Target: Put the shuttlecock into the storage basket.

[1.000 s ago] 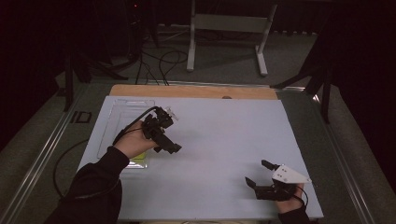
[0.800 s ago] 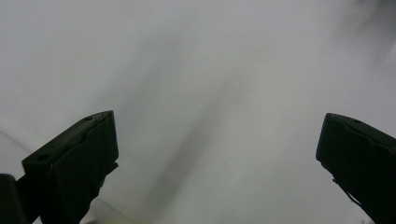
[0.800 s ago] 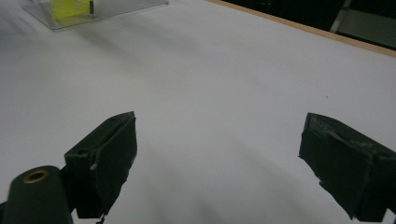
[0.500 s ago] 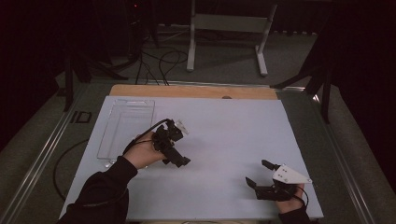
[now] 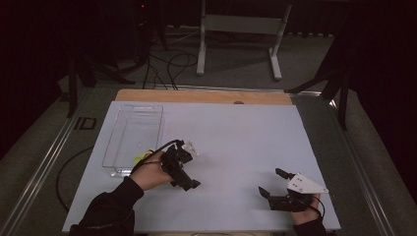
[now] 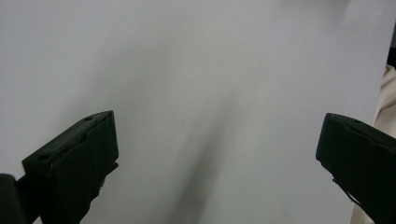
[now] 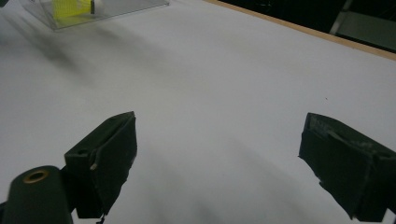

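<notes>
Pale and bare, the counter [image 5: 231, 142] carries a clear tray [image 5: 133, 140] with a yellow thing [image 5: 142, 157] at its near end. That yellow thing sits just behind the left gripper [image 5: 189, 184], whose wide jaws point away from it. From the right gripper [image 5: 269, 183], jaws also wide with nothing between them, it lies far ahead and to the left, so the left hand is nearer.

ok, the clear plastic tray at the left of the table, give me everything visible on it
The clear rectangular plastic tray looks like a shallow, see-through bin with low walls and rounded corners. It lies flat and upright on the white table sheet, long side running away from the person, near the sheet's left edge. A small yellow-green object lies at its near end; what it is cannot be told. The left gripper is close to the near corner but apart from it, jaws open and empty.
</notes>
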`<state>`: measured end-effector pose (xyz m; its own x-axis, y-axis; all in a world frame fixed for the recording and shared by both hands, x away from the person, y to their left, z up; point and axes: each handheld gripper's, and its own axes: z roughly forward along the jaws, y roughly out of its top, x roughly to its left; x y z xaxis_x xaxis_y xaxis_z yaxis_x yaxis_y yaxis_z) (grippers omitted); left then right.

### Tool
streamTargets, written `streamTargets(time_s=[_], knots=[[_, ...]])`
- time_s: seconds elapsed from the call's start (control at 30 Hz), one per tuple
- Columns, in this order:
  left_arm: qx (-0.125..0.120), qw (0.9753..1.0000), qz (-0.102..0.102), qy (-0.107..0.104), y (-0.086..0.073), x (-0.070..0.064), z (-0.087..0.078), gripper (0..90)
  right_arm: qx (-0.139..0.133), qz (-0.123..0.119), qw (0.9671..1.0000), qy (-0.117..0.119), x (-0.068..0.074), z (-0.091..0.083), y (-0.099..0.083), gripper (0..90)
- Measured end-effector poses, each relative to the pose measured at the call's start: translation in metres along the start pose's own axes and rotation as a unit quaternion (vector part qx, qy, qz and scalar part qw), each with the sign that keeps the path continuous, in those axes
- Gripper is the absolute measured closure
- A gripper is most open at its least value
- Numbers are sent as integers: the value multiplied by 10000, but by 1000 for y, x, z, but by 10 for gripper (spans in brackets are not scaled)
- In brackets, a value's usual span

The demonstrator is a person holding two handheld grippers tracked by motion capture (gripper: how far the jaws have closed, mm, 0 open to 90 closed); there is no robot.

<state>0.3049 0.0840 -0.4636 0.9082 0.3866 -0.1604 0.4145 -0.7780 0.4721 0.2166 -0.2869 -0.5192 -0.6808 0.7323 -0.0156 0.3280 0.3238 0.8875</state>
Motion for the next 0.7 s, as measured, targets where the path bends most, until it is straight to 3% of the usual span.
streamTargets(time_s=[0.33,0.7], knots=[[-41,9999,81,-107,-24,-9,8,0,2,4,10000,6,0,0,0,115],[-209,9997,-8,-129,-54,-19,8,0,10,-3,10000,10,1,0,0,115]])
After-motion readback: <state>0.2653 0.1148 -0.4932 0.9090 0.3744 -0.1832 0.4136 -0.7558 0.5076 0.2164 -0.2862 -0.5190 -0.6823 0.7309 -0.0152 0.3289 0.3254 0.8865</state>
